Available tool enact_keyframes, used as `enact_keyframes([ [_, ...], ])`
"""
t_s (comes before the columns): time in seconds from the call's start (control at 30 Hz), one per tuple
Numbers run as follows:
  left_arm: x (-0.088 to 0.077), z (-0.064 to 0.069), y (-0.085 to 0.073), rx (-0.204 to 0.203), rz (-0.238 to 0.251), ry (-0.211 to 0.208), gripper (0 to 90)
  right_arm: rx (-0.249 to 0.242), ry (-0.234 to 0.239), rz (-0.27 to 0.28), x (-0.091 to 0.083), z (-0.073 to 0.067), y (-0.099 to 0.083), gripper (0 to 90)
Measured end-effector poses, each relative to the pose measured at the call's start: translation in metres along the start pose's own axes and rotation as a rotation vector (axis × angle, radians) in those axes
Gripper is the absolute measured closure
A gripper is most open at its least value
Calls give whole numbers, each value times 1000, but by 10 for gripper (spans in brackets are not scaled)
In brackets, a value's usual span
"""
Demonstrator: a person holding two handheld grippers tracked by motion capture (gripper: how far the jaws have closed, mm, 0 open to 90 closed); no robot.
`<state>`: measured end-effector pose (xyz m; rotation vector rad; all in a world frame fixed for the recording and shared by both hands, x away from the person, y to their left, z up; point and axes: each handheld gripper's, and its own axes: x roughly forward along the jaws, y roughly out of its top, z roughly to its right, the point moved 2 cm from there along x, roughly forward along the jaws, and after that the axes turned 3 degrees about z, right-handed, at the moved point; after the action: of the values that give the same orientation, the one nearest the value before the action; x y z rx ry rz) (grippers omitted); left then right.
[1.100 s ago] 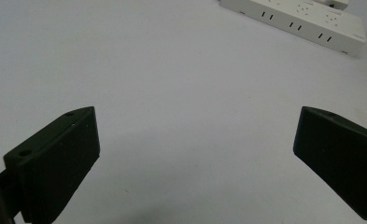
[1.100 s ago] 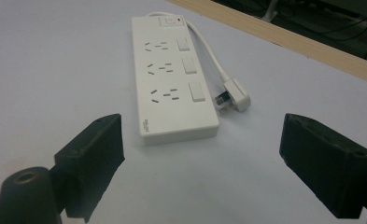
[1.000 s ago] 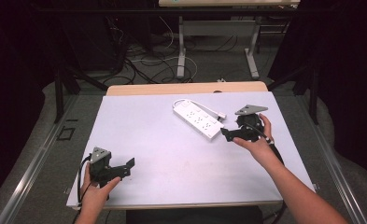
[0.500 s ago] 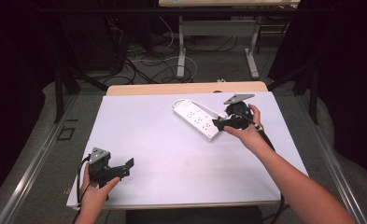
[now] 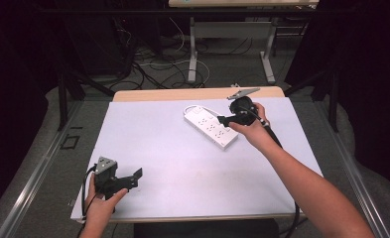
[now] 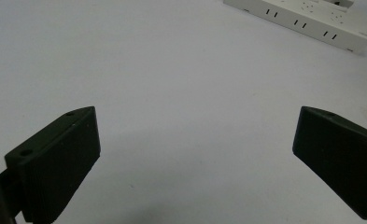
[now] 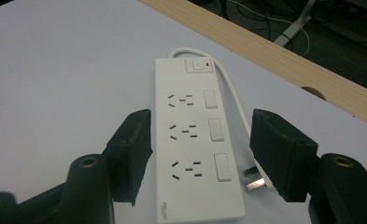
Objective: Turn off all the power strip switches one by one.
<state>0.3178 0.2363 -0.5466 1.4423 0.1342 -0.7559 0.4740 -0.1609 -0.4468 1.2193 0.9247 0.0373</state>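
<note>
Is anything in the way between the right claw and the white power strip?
Nothing visible is. The right claw hangs over the power strip, its jaws apart on either side. The plug lies beside the strip.

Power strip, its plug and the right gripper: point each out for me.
power strip [image 7: 190, 154]: right gripper view, white top face among the sockets.
plug [image 7: 254, 179]: right gripper view, its metal prongs beside the strip.
right gripper [image 5: 222, 119]: high view, jaw tips over the strip's far end.
</note>
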Motion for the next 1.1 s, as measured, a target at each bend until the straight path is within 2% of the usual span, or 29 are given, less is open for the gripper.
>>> enact_keyframes([
  [0.1,0,0,0,0,0,1,8,1,-8,-7,5,0,4,396],
  [0.33,-1,-2,0,-2,-3,3,8,9,16,-21,26,-1,17,425],
  [0.5,0,-3,0,0,-6,4,8,-16,11,-47,40,-2,25,428],
  [0.53,0,-4,0,-5,-8,5,8,-27,8,-48,43,-2,27,442],
  [0.67,-1,-5,0,-15,3,5,8,-20,29,-60,54,-3,33,508],
  [0.77,-1,-6,0,-11,-4,6,8,9,50,-60,63,-4,36,533],
  [0.83,-1,-6,0,-13,-3,7,8,12,47,-60,66,-4,37,537],
  [0.9,-1,-7,0,-14,-5,6,8,43,53,-79,74,-5,40,571],
  [1.0,-1,-8,-1,-19,-2,8,8,34,59,-64,81,-6,41,603],
  [1.1,-3,-10,-1,-23,-3,10,8,19,47,-85,86,-8,42,640],
])
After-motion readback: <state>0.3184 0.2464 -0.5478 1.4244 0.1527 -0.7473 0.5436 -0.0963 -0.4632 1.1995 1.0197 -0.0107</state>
